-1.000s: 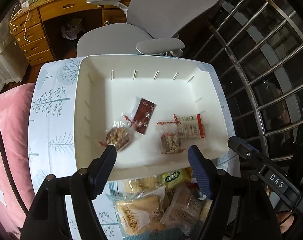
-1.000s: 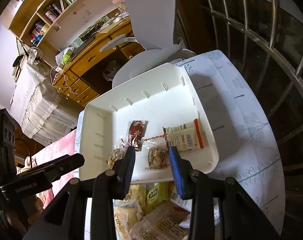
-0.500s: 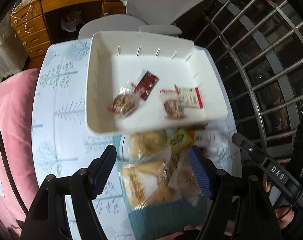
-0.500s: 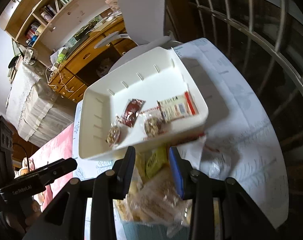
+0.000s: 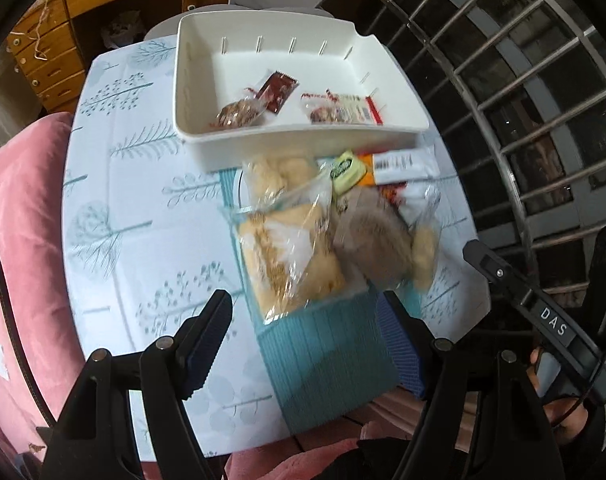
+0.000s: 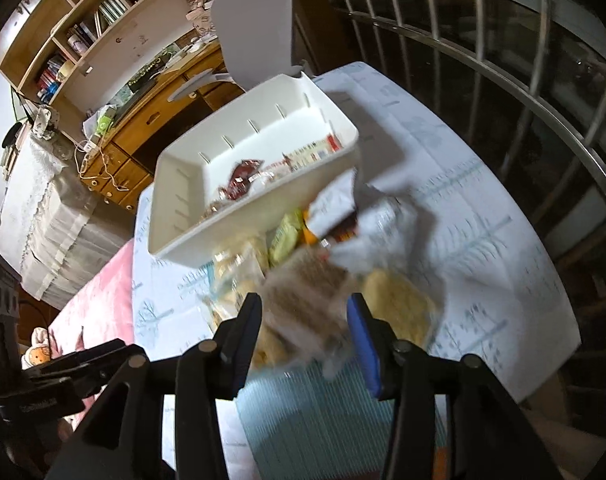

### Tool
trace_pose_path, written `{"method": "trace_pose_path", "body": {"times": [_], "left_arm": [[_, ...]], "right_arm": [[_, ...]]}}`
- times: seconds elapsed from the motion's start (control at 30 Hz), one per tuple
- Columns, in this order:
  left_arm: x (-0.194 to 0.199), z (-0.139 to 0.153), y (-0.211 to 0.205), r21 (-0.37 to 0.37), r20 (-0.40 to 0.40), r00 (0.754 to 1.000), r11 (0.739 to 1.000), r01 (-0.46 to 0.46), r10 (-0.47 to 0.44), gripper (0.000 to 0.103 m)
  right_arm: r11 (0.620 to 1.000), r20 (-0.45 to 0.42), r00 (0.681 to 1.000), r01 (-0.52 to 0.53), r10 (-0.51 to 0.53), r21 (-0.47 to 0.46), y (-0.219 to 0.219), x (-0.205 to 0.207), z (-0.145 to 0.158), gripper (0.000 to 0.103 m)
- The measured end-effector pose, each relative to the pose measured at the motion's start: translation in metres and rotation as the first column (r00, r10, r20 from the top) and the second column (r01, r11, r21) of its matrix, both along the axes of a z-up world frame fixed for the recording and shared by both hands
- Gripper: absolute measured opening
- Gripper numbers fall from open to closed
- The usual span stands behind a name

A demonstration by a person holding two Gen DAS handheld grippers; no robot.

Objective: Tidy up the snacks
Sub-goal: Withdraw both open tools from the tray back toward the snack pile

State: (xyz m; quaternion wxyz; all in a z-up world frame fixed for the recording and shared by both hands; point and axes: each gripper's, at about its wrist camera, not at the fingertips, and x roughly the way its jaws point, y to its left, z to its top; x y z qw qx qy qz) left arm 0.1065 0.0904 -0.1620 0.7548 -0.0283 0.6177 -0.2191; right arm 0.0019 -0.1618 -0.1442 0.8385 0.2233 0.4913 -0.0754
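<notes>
A white tray (image 5: 303,130) (image 6: 239,232) at the far side of the table holds a dark red sachet (image 5: 277,92), two nut packets (image 5: 239,114) and a white-and-red packet (image 5: 353,109). Nearer me, a pile of snacks lies on a teal mat (image 5: 331,360): clear-wrapped bread (image 5: 287,252), a brown packet (image 5: 367,236) (image 6: 303,292) and a green packet (image 5: 345,170). My left gripper (image 5: 305,320) hangs over the mat's near part, jaws opening, nothing between them. My right gripper (image 6: 303,320) hovers over the pile, jaws opening, with the blurred brown packet seen between the fingers, not pressed.
The round table wears a white cloth with tree prints (image 5: 143,200). A pink cushion (image 5: 19,240) lies to the left and metal window bars (image 5: 523,80) stand to the right. A grey office chair (image 6: 255,28) and a wooden desk (image 5: 83,12) stand beyond the tray.
Both grippers have drawn back from over the tray to above the snack pile and the teal mat. The right gripper's jaws stand wider than before.
</notes>
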Motion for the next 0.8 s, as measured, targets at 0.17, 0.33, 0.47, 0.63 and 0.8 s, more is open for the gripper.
{"method": "trace_pose_path", "body": {"times": [0.17,0.33,0.47,0.63,0.8], "left_arm": [[-0.026,-0.007,0.001,-0.019,-0.026,1.0,1.0,0.009,-0.01,0.076],[-0.04,-0.016,0.001,-0.019,-0.047,0.999,1.0,-0.011,0.01,0.076],[-0.043,-0.022,-0.002,-0.024,-0.072,0.996,0.998,-0.061,0.06,0.079],[-0.042,-0.033,-0.016,-0.028,-0.136,0.985,0.993,-0.112,0.107,0.08],[-0.033,-0.039,-0.039,-0.024,-0.16,0.975,0.987,-0.159,0.153,0.08]], "right_arm": [[0.999,-0.018,0.999,0.033,-0.033,-0.005,0.002,-0.032,-0.014,0.045],[0.998,-0.018,1.0,0.011,-0.012,-0.054,0.002,-0.053,-0.027,0.045],[0.995,-0.001,0.999,-0.047,0.048,-0.09,-0.003,-0.06,-0.036,0.048],[0.963,-0.003,0.98,-0.194,0.197,-0.187,-0.01,-0.06,-0.045,0.059],[0.912,-0.021,0.939,-0.339,0.344,-0.232,-0.02,-0.051,-0.056,0.069]]}}
